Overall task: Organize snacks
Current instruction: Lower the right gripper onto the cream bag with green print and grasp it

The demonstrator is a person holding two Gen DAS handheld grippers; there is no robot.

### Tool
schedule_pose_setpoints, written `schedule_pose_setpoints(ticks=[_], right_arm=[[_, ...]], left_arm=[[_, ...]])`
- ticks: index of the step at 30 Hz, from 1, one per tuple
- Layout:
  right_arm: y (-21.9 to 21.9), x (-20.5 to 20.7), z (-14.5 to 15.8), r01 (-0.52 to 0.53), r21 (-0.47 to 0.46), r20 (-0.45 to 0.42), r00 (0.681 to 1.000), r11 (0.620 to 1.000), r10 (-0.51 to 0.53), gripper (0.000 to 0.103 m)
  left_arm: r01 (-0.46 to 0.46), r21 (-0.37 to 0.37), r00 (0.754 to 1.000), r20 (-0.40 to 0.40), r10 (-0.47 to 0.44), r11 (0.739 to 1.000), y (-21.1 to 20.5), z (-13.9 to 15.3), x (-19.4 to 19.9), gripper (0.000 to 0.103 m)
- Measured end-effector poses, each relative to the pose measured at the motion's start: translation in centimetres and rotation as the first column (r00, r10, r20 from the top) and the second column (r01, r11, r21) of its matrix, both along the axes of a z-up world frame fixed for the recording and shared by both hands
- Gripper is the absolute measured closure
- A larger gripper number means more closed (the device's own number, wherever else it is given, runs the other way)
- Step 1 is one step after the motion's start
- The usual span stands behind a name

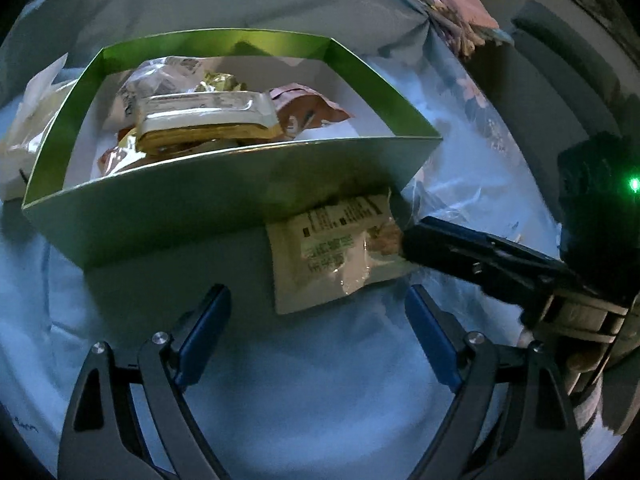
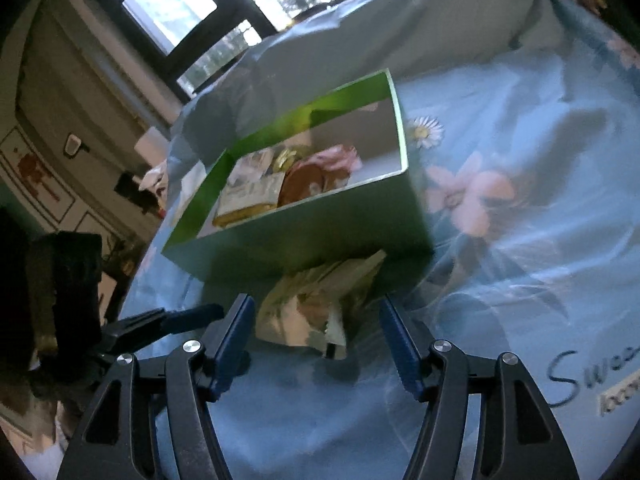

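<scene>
One snack packet (image 2: 316, 312) lies on the cloth against the green box's (image 1: 200, 220) near wall, not yet inside. Both grippers, left (image 1: 318, 312) and right (image 2: 316, 332), stand apart, empty. A shallow pinch could skid off the crinkly film, or nudge the box.

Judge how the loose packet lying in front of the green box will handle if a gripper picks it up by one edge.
The packet looks like thin, crinkled film, so it would probably flop and sag from one edge. It lies flat with little bulk, so it is likely light. Its glossy clear part may slip between the pads. Pushed, it would probably slide up against the box rather than roll.
</scene>
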State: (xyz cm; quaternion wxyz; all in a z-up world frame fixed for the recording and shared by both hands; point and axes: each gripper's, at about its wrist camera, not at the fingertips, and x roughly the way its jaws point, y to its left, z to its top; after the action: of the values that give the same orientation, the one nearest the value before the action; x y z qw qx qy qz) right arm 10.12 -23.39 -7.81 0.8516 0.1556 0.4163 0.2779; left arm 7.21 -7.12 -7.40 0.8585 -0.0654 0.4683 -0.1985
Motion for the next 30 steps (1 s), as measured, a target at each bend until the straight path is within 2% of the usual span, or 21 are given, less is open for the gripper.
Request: schedule_pose_setpoints(ticks=[7, 12, 15, 16, 18, 20, 25, 30], right_arm=[[1.5, 1.1, -1.0, -0.035, 0.006, -0.027, 0.999, 0.999, 0.035, 0.038], [1.9, 1.5, -1.7, -0.045, 0.002, -0.044, 0.998, 0.999, 0.045, 0.038], [1.6, 1.8, -2.0, -0.047, 0.052, -0.066, 0.997, 0.998, 0.05, 0.039], [1.6, 1.8, -2.1, -0.048, 0.056, -0.064, 0.997, 0.997, 0.051, 0.042], [1.5, 2.0, -2.3, -0.046, 0.058, -0.067, 0.997, 0.997, 0.05, 0.056], [1.3, 2.0, -2.5, -0.043, 0.069, -0.071, 0.996, 0.997, 0.048, 0.064], [1.4, 2.1, -2.7, -0.044, 0.068, -0.07, 0.996, 0.997, 0.049, 0.068], [1.3, 2.0, -2.8, -0.05, 0.08, -0.067, 0.996, 0.996, 0.056, 0.074]], left_arm=[[0.007, 0.021, 1.0, -0.024, -0.007, 1.0, -0.1, -1.6, 1.3, 0.014], [0.019, 0.026, 1.0, -0.005, -0.019, 0.999, -0.8, -1.6, 2.0, 0.014], [0.02, 0.022, 1.0, -0.001, -0.02, 1.0, -1.0, -1.9, 2.3, 0.016], [0.022, 0.019, 1.0, 0.001, -0.022, 1.0, -1.1, -1.9, 2.4, 0.016], [0.034, 0.015, 0.999, 0.006, -0.034, 0.999, -1.3, -1.8, 2.5, 0.03], [0.041, 0.018, 0.999, 0.008, -0.042, 0.999, -1.5, -1.9, 2.5, 0.032], [0.042, 0.025, 0.999, 0.011, -0.042, 0.999, -1.5, -1.9, 2.4, 0.034], [0.054, 0.022, 0.998, 0.015, -0.054, 0.998, -1.8, -1.7, 2.3, 0.043]])
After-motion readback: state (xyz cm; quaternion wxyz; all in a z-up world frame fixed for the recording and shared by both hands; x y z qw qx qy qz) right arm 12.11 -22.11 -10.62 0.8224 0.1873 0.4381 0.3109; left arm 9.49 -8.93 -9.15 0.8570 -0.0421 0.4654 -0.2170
